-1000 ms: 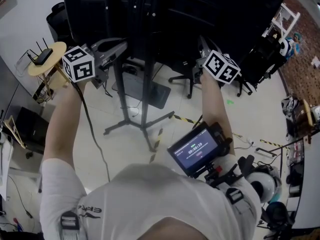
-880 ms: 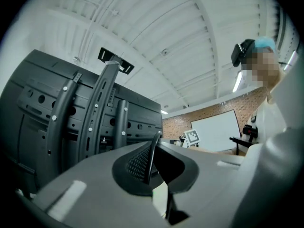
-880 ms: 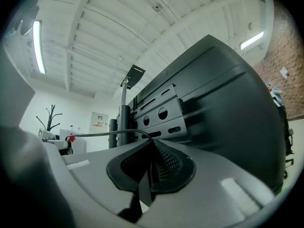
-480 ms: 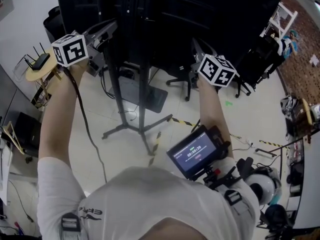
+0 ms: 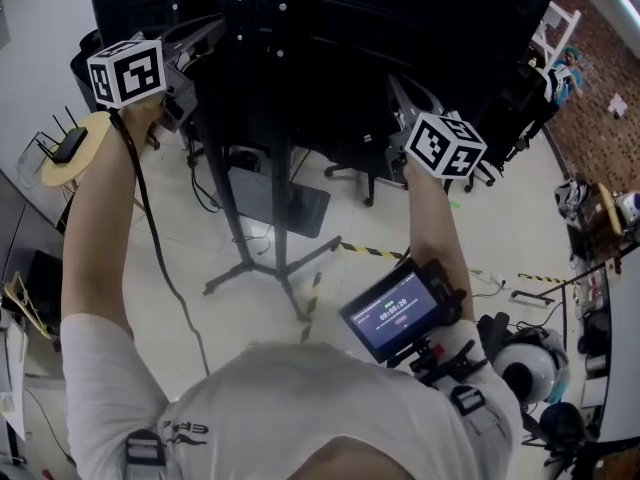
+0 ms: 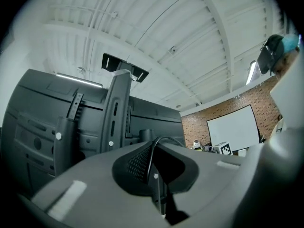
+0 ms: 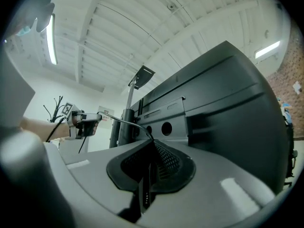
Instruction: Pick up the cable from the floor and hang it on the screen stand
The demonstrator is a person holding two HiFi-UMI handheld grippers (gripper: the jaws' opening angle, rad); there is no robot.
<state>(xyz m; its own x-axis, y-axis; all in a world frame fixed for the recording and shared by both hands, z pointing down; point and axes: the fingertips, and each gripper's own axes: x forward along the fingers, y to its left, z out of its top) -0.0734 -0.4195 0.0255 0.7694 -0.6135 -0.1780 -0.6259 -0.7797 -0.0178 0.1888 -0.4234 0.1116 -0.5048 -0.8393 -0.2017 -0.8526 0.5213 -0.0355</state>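
**Change noted.** Over the past second the left gripper (image 6: 156, 175) has risen and drawn toward the upper left of the head view. It now stands high beside the back of the screen (image 5: 400, 48), left of the stand (image 5: 283, 218). The right gripper (image 7: 147, 184) has scarcely shifted and is held up on the stand's other side.

**Jaws.** The left jaws are fully closed, with the cable (image 7: 124, 121) pinched between them and curving out at the tips. The right jaws are closed to a thin slit on the same cable, which leaves their tips and runs across toward the left gripper.

**Cable.** The held length is off the floor and spans the two grippers at the level of the stand's upper column. Whether it already touches the column cannot be told. In the head view the slack drops from the left hand along the forearm toward the floor. Its lower end is hidden behind the person's body.

**Assessment.** The pick-up appears complete and the hanging step is in hand. The left gripper's rise has brought the span up toward the bracket at the column's top. The span likely still needs to be carried over a projecting part of the stand and lowered onto it before either grip is released. The trailing slack could drag the cable off if it is released early.
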